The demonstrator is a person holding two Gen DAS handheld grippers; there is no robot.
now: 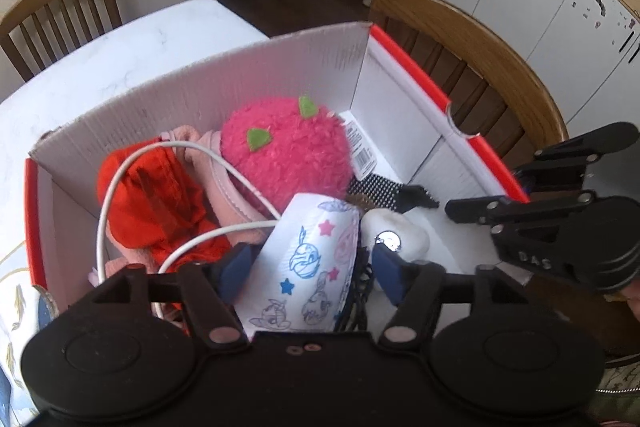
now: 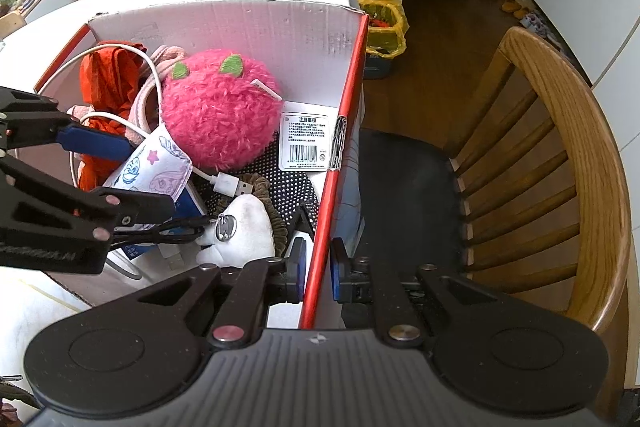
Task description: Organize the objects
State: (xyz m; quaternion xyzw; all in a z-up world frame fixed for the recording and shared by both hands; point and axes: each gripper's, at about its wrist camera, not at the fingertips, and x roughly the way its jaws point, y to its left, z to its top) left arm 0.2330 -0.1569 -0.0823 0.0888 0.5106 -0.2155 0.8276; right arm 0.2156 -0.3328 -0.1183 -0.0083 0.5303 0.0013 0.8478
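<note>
Left gripper [image 1: 310,267] spread wide inside the cardboard box [image 1: 240,83], blue pads clear of the printed diaper [image 1: 312,267] lying between them, just in front of the pink plush [image 1: 286,151]. Right gripper [image 2: 318,271] pinching the box's red side wall.

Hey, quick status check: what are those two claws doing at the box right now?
Left gripper open, printed pack between its fingers, in the box. Right gripper clamped on the box's red side wall. White cable loops nearby.
</note>
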